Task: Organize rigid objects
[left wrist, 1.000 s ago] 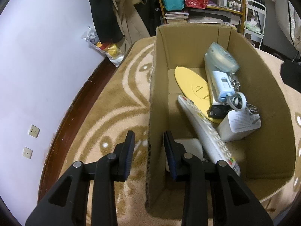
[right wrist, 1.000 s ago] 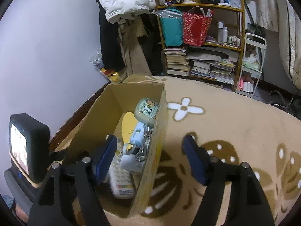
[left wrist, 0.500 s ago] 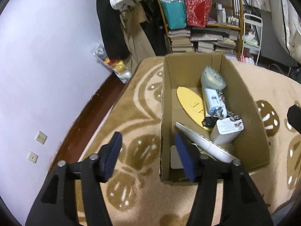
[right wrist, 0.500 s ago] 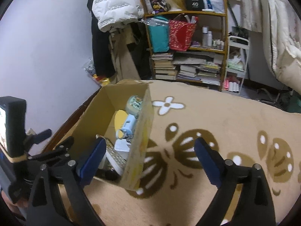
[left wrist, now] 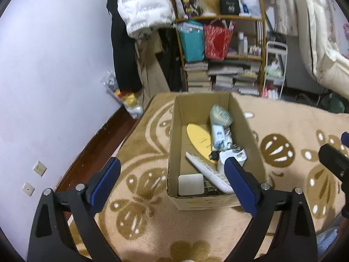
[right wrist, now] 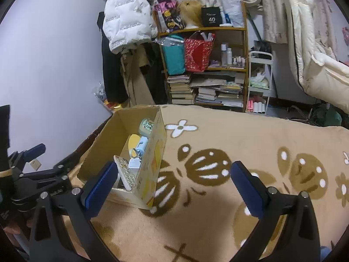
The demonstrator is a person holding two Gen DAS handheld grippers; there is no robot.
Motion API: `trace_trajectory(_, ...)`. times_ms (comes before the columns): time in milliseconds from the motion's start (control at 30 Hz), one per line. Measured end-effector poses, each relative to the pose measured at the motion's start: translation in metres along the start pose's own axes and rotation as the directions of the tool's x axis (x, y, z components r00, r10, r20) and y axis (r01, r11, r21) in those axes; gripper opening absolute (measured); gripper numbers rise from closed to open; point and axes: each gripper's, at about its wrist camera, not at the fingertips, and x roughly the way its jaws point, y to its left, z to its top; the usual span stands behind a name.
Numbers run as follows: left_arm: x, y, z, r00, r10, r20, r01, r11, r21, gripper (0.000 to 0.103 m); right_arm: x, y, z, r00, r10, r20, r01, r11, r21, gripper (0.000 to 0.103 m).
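Note:
An open cardboard box (left wrist: 175,131) (right wrist: 152,159) stands on the beige patterned carpet. Inside it lie a white remote control (left wrist: 207,172) (right wrist: 123,170), a yellow oval piece (left wrist: 199,138), a pale blue device (left wrist: 218,137), a round pale green case (left wrist: 220,114) (right wrist: 146,126), a white charger block (left wrist: 235,155) and a white square item (left wrist: 190,184). My left gripper (left wrist: 172,180) hangs open above the box's near end, holding nothing. My right gripper (right wrist: 171,184) is open and empty over the carpet to the right of the box.
A lilac wall (left wrist: 54,65) and dark wood skirting (left wrist: 91,148) run along the left. At the back stands a shelf (right wrist: 205,65) with books and bags, and coats (right wrist: 128,21) hang beside it. Bedding (right wrist: 316,43) rises at the right. Carpet (right wrist: 250,135) spreads right of the box.
Both grippers rose and drew back from the box. The left gripper, narrow and straddling the box's left wall a second ago, has opened wide. The right gripper widened too.

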Motion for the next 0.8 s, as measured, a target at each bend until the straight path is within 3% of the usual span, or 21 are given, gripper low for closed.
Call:
trace_trajectory(167,-0.029,-0.002,-0.003,0.997,0.008,0.074,-0.008,1.000,0.003,0.097,-0.023,0.000,-0.001,0.998,0.001,0.058,-0.001,1.000,0.003,0.103)
trace_trajectory(300,-0.047,-0.006,-0.010,0.990,0.053,0.128,-0.057,0.998,0.025,0.103,-0.041,-0.001,-0.004,0.995,-0.012,0.102,0.013,1.000,-0.010,0.103)
trace_trajectory(500,-0.064,-0.002,-0.019,0.985,0.062,0.161,-0.068,0.997,0.030,0.103,-0.065,-0.003,-0.011,0.988,-0.023,0.156,0.023,1.000,0.000,0.103)
trace_trajectory(800,-0.083,-0.001,-0.031,0.969,-0.008,0.248,0.003,1.000,0.020,0.103,-0.077,-0.006,-0.030,0.981,-0.032,0.193,0.031,0.999,0.008,0.103)
